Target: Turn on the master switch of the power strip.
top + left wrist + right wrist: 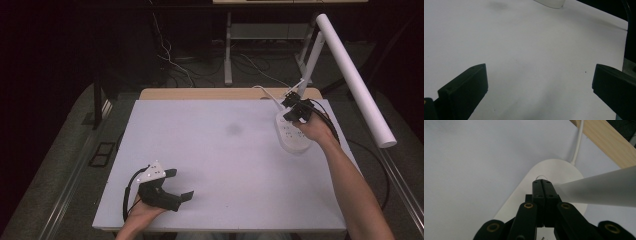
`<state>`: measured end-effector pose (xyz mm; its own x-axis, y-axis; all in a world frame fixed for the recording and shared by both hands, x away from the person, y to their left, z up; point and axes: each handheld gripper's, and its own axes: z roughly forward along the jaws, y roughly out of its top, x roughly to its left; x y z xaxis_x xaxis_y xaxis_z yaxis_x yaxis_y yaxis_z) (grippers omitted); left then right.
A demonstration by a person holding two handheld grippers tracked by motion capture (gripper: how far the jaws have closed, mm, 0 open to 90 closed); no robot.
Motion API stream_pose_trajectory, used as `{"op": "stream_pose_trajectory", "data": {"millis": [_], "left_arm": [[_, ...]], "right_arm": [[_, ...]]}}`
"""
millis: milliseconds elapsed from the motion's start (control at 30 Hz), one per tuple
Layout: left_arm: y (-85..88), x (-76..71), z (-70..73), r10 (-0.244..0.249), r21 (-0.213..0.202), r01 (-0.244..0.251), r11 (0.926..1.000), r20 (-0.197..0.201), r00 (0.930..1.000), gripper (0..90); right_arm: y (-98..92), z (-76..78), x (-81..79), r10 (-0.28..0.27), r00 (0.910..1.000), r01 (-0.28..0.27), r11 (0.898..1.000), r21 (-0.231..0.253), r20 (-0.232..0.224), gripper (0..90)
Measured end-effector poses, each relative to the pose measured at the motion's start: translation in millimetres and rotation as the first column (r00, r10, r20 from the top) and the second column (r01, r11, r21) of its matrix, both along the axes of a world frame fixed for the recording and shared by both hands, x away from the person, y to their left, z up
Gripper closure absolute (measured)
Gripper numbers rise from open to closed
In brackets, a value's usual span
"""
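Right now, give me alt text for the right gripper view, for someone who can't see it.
The right gripper, its black jaws shut together, points down at a small round ring on the white oval lamp base. The lamp's white tube crosses at right, and a white cable runs from the base toward the table's wooden edge.

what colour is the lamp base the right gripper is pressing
White, clearest in the right gripper view: lamp base under the shut right gripper.

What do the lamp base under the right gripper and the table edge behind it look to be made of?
Lamp base: probably moulded plastic, white and smooth, with rounded edges and a soft matt sheen. Table edge: wood or a wood-look laminate, pale tan with faint grain lines; the pictures cannot tell which. The right gripper, jaws shut, points at a small ring on the base.
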<state>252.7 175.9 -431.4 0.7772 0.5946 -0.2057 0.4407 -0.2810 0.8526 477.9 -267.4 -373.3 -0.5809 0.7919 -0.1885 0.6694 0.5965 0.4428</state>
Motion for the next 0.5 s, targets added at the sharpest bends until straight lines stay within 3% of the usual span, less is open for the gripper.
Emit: {"op": "stream_pose_trajectory", "data": {"millis": [500], "left_arm": [[1.3, -0.5, 0.1, 0.004, -0.004, -0.004, 1.0000, 0.002, 1.0000, 0.0]], "right_arm": [[1.3, -14.5, 10.8, 0.000, 1.0000, 0.001, 1.000, -0.017, 0.010, 89.4]]}}
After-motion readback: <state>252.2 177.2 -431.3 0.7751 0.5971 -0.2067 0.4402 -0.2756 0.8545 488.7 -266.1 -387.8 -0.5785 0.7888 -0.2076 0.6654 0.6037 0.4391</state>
